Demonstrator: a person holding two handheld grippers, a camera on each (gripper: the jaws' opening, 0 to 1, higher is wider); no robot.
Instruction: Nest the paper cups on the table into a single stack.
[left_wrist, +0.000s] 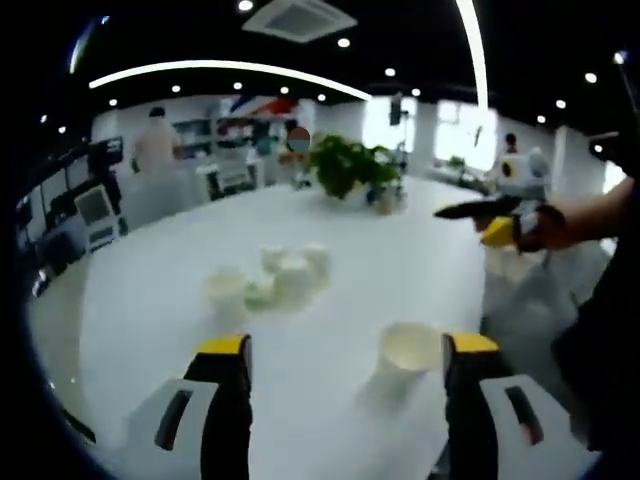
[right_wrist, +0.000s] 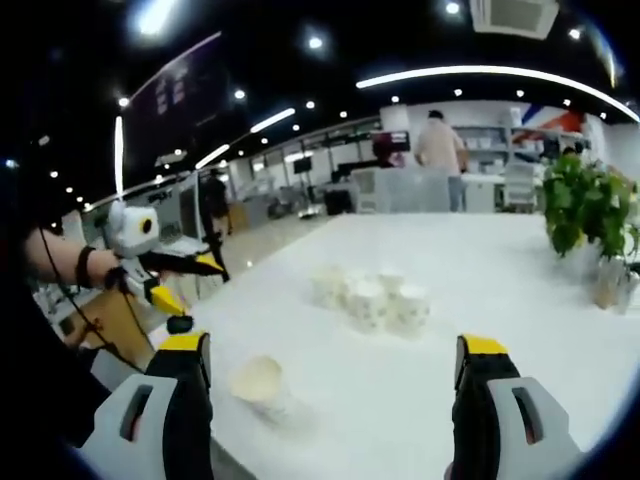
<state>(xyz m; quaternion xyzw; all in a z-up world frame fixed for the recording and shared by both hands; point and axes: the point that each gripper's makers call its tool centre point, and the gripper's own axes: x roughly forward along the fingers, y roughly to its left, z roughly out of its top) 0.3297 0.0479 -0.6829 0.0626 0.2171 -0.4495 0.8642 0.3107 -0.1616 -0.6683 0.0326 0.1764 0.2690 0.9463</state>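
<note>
A single paper cup (left_wrist: 408, 352) stands upright on the white table (left_wrist: 150, 290), mouth up, its long axis vertical, near the table edge closest to the person and well apart from the others. In the left gripper view it sits just ahead of the left gripper (left_wrist: 345, 345), off-centre toward that gripper's right jaw; those jaws are spread wide with nothing between them. In the right gripper view the same cup (right_wrist: 258, 382) lies just beside the inner face of the left jaw of the right gripper (right_wrist: 335, 348), also spread wide and empty. Both grippers look about equally near. Farther in, toward the table's middle, the cluster of cups (left_wrist: 275, 280) stands bunched together, mouths up. Beyond it, by the far edge, is a potted plant (left_wrist: 350, 168).
</note>
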